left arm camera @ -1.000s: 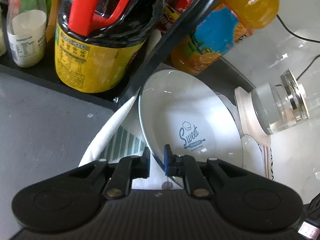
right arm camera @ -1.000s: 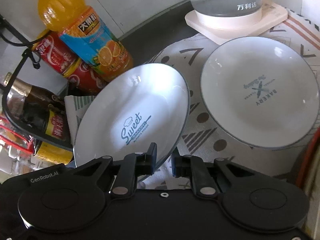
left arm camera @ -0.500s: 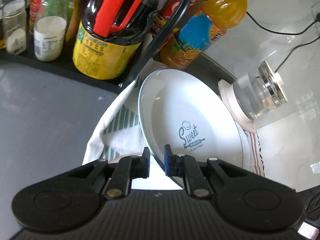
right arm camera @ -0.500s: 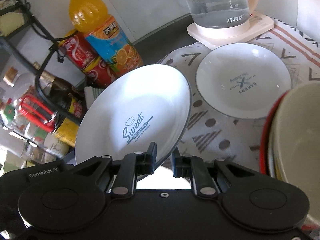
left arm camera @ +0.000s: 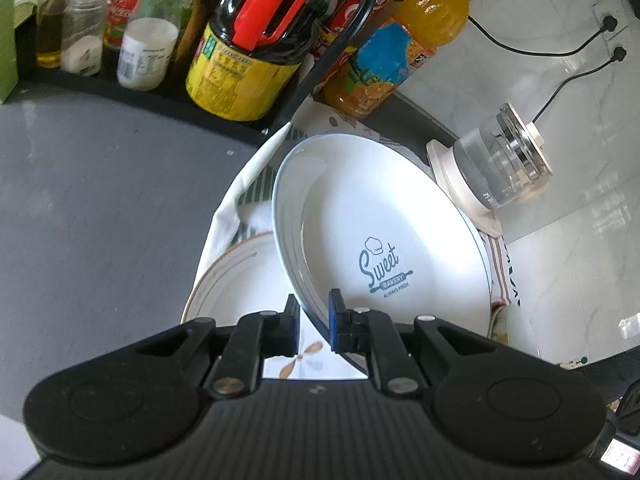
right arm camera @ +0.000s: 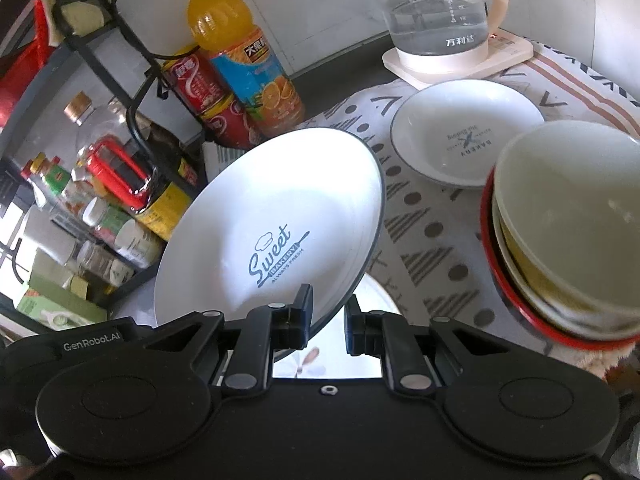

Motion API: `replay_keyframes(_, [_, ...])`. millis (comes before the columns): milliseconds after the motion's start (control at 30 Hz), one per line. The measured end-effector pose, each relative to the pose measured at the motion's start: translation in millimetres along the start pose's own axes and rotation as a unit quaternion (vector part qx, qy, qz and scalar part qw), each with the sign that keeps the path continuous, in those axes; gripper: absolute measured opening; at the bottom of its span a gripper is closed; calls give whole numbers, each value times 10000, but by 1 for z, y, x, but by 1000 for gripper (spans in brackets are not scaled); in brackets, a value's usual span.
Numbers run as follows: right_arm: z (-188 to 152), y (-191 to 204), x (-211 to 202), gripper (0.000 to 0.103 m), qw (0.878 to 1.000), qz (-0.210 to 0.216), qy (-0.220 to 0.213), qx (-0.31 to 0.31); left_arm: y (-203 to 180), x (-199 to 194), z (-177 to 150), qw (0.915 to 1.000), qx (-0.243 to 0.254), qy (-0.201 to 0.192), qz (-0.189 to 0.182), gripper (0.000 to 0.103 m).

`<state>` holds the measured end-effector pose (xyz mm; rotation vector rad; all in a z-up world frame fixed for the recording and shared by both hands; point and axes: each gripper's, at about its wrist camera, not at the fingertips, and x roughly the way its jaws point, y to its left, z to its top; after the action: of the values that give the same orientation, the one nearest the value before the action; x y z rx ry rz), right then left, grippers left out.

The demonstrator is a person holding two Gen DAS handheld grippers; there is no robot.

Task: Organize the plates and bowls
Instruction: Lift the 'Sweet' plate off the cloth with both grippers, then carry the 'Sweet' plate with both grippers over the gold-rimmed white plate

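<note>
A white "Sweet Bakery" plate [left arm camera: 384,240] with a blue-grey rim is held tilted above the cloth. My left gripper [left arm camera: 313,322] is shut on its near rim. My right gripper [right arm camera: 327,322] is shut on the rim of the same plate [right arm camera: 276,220] from the other side. Under it lies a white plate with a brown rim and a flower print [left arm camera: 236,280], also showing in the right wrist view [right arm camera: 376,300]. A smaller white "Bakery" plate [right arm camera: 464,140] lies on the patterned cloth. A stack of bowls [right arm camera: 568,232], cream ones in a red one, stands at the right.
A black rack [left arm camera: 160,92] holds a soy sauce jug [left arm camera: 248,52] and several jars at the left. An orange juice bottle [right arm camera: 244,56], red cans [right arm camera: 204,96] and a glass kettle on its base [right arm camera: 444,28] stand at the back. Grey counter [left arm camera: 100,208] lies to the left.
Both grippers have lifted the Sweet Bakery plate and drawn back towards me. The flower-print plate and the bowl stack have come into view.
</note>
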<state>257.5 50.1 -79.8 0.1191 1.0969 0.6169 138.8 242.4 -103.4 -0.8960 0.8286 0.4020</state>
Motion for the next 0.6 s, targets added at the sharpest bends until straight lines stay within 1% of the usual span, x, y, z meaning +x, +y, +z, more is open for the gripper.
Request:
replay_keyframes(167, [-15,-2,-8,15,10000,11,41,-13,4,-8,-15,10000,17,20,37,12])
replay_keyframes(300, [-26,-7,-12,15,10000,-10,85,-16,8,-8,-25,9999,9,110,61,12])
replay_keyframes(600, [-48,-13,-15,15,9996,-56,284,-54,20,-11,-44,9996,51,249,138,12])
